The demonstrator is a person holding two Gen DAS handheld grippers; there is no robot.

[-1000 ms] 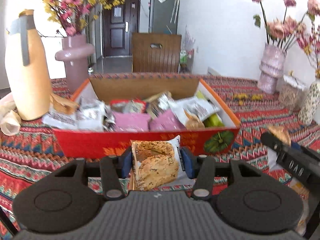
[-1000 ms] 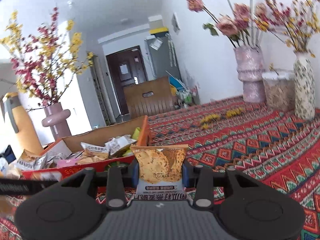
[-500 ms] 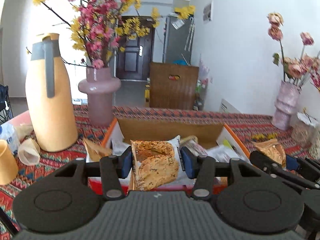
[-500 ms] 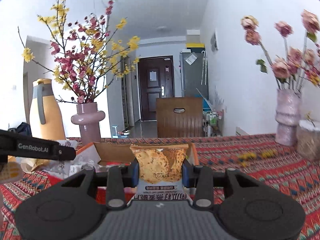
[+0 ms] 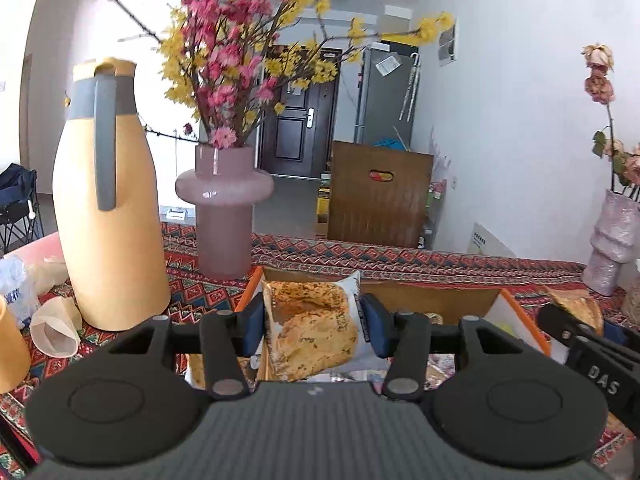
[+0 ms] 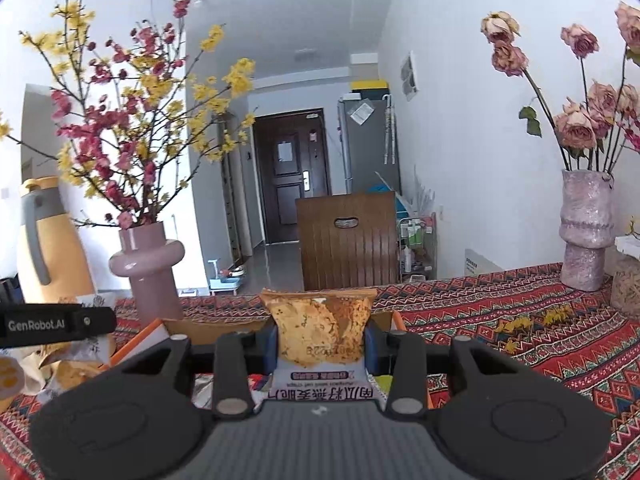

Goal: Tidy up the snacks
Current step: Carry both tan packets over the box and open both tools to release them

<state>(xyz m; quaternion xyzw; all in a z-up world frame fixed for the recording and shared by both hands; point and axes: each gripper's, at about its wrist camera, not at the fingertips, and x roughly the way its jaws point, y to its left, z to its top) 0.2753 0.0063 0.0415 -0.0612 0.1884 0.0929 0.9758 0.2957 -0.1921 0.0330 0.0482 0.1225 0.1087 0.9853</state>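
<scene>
Left gripper (image 5: 311,330) clamps a snack packet (image 5: 310,336); right gripper (image 6: 320,346) clamps another cracker packet (image 6: 320,330) (print upside down), both near the orange box (image 5: 524,320).

Each black claw (image 5: 312,330) has blue pads (image 5: 253,326) and silver screws (image 5: 227,387).

The left gripper (image 5: 311,330) clamps a snack packet (image 5: 314,330) printed with golden crackers between its blue pads, above an orange-rimmed cardboard box (image 5: 520,312). At the right edge, the right gripper (image 5: 576,320) carries another packet (image 5: 576,303). On the patterned tablecloth (image 5: 400,258) stand a yellow thermos jug (image 5: 108,216) and a mauve vase (image 5: 224,208) of pink and yellow blossoms.
</scene>
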